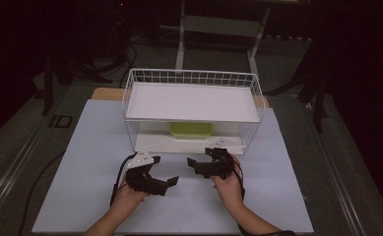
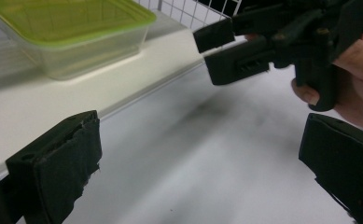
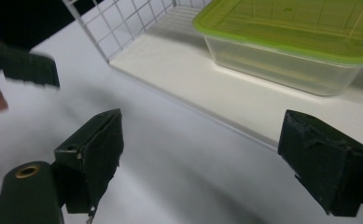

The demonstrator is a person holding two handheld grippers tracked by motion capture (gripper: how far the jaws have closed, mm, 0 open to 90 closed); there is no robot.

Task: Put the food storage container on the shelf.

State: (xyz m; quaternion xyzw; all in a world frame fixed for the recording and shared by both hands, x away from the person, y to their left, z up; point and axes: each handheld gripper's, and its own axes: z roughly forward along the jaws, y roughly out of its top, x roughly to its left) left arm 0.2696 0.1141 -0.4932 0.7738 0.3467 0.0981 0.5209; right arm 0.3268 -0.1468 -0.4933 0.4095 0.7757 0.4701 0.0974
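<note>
One broad, matte white sheet (image 1: 95, 162) is spread over the table. At its far side a white wire basket (image 1: 191, 77) with a flat white shelf (image 1: 191, 101) is placed; under that shelf a clear plastic box with a glossy green lid (image 1: 191, 129) is set. Near the basket front, the left gripper (image 1: 173, 181) and right gripper (image 1: 191, 164) are held apart from the box, padded black jaws spread wide and empty.

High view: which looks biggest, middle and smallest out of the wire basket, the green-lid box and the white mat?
1. White mat, biggest.
2. Wire basket, middle.
3. Green-lid box, smallest, partly hidden under the basket's shelf.
</note>
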